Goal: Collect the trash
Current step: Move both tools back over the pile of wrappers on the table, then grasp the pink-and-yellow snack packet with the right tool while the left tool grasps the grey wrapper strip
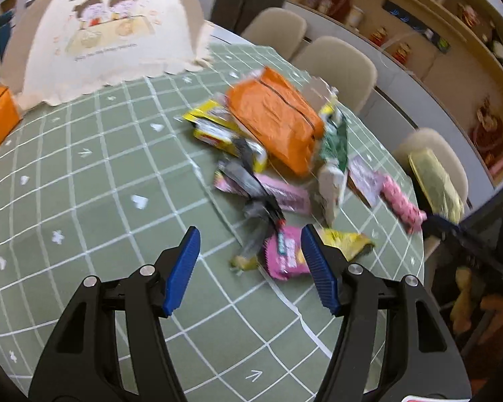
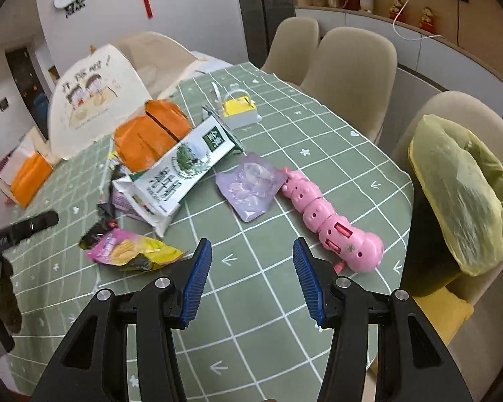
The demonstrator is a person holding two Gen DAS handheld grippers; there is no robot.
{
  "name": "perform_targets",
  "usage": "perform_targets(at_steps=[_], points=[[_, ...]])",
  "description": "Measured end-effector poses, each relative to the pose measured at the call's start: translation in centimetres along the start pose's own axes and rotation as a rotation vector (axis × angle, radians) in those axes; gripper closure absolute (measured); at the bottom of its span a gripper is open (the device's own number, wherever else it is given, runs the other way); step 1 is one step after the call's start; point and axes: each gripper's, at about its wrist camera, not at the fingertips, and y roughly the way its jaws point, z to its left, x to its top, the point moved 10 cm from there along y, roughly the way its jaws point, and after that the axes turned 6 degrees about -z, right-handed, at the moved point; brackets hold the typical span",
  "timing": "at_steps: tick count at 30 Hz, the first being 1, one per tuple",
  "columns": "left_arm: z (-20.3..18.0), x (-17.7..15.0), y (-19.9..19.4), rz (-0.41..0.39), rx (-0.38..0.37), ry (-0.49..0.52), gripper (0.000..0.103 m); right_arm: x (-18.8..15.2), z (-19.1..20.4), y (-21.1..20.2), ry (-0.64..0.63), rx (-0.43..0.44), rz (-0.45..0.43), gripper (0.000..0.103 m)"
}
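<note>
1. Two containers show in the right wrist view: a bin lined with a yellow-green plastic bag [image 2: 466, 194] at the right edge of the frame, beside the table edge, and a small white box with a yellow top [image 2: 239, 110] in the upper middle. What lies inside either one cannot be told.
2. Most of the trash sits loose on the green checked tablecloth [image 2: 268, 301]: an orange packet [image 2: 151, 137], a white and green carton [image 2: 181, 174] lying flat against it, a purple pouch [image 2: 249, 187] in the middle, and a pink and yellow snack wrapper [image 2: 130, 251] at lower left.
3. A pink toy caterpillar [image 2: 332, 221] lies right of the purple pouch, touching its corner.
4. In the left wrist view the same heap is blurred in the middle of the frame; a pink wrapper [image 1: 285, 251] lies nearest the tongs.
5. The left gripper [image 1: 249, 244] points steeply down at the table, its jaws spread, nothing between the pads; the pink wrapper lies beyond its right tip.
6. The right gripper [image 2: 251, 251] also tilts down over bare cloth, jaws spread wide and holding nothing.
</note>
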Motion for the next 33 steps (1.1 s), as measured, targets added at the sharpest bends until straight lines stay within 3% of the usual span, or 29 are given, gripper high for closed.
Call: perform_targets(at_steps=[5,11,14,17,20,22,27,33], points=[[-0.7,-2.0,2.8,0.086,-0.045,-0.046,0.044,0.4,-1.4,0.5,0.037,-0.009,0.011,0.055],[-0.2,-0.3,3.2,0.057,-0.049,-0.075,0.044,-0.3,-0.7,2.1,0.051,0.03,0.048,0.055],[0.9,0.7,2.4,0.03,-0.034,-0.091,0.044,-0.5,3.0,3.2,-0.008,0.153,0.074,0.055],[2.3,1.5,1.5,0.015,-0.01,-0.111,0.044,-0.8,8.3,4.2,-0.204,0.267,0.1,0.055],[4.0,1.9,0.4,0.002,0.018,-0.121,0.044,-0.9,12.2,5.7,-0.329,0.337,0.12,0.055],[5.2,1.9,-0.4,-0.007,0.032,-0.141,0.044,-1.1,13.2,7.1,-0.324,0.363,0.149,0.055],[7.3,1.4,-1.5,-0.02,0.041,-0.196,0.044,-3.1,13.3,9.0,-0.348,0.352,0.218,0.055],[8.1,0.7,-1.0,-0.001,0.035,-0.239,0.044,-5.0,12.9,7.5,-0.442,0.328,0.21,0.055]])
